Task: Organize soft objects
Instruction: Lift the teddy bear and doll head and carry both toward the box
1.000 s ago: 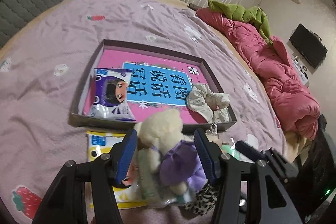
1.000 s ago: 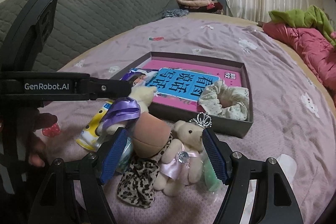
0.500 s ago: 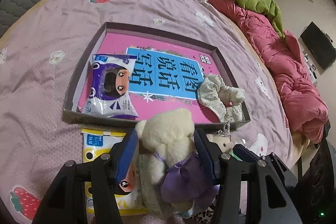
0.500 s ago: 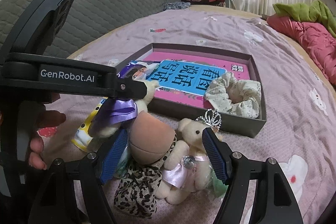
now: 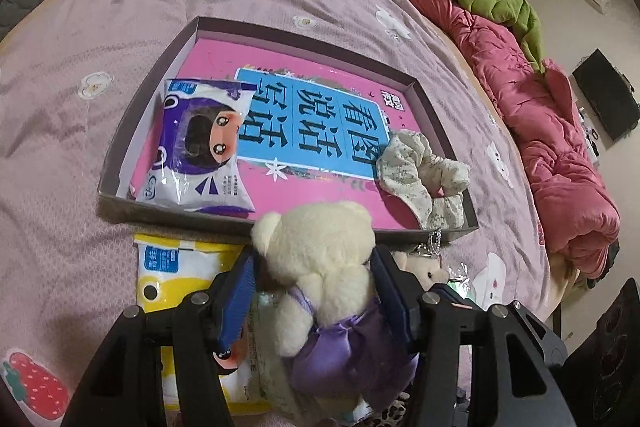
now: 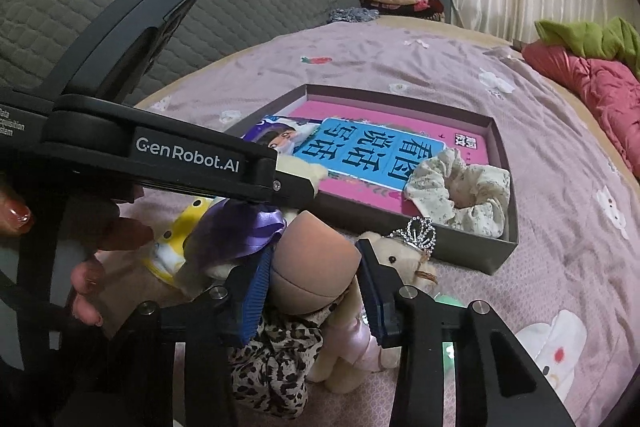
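My right gripper (image 6: pixel 314 285) has just been closing and now pinches the tan ball (image 6: pixel 314 267), hiding its sides. My left gripper (image 5: pixel 314 297) clamps the cream bear (image 5: pixel 320 255), its legs cut off below. Beyond, the box (image 5: pixel 120 163) holds a scrunchie (image 5: pixel 420 179).

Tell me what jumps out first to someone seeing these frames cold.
The cream teddy bear in a purple dress, pinched in the left tool just short of the tray. Next, the right tool, whose jaws have just been closing, squeezes a tan ball beside a small bear with a tiara. Inside the tray, a bright pink book carries a snack pack and a scrunchie.
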Available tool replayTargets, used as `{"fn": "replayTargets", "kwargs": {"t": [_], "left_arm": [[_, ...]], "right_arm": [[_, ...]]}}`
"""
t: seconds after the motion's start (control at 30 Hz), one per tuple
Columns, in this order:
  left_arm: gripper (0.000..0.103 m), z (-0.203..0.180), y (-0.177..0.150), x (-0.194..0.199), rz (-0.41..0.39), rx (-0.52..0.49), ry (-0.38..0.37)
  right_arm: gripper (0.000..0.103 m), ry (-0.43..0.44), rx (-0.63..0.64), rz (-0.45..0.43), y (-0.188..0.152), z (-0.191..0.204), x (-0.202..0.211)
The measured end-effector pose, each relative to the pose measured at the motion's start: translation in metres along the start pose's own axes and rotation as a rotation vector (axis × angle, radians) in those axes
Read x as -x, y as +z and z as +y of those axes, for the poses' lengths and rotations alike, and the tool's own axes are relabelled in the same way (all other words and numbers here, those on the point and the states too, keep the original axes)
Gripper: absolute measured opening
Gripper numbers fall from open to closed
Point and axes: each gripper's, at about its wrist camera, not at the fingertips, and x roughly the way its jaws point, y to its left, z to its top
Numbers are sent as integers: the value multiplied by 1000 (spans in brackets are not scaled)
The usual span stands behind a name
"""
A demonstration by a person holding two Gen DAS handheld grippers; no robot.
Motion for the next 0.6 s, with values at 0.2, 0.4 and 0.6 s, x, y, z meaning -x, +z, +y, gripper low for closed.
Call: {"fn": "replayTargets", "kwargs": {"t": [0.2, 0.4, 0.6], "left_arm": [[49, 0, 2, -3, -2, 3, -31], [46, 3, 2, -2, -9, 14, -67], [46, 13, 1, 13, -58, 34, -89]], "right_arm": [[43, -6, 12, 0, 1, 1, 1], [43, -11, 17, -9, 1, 1, 6], [43, -8, -12, -40, 4, -6, 13]]}}
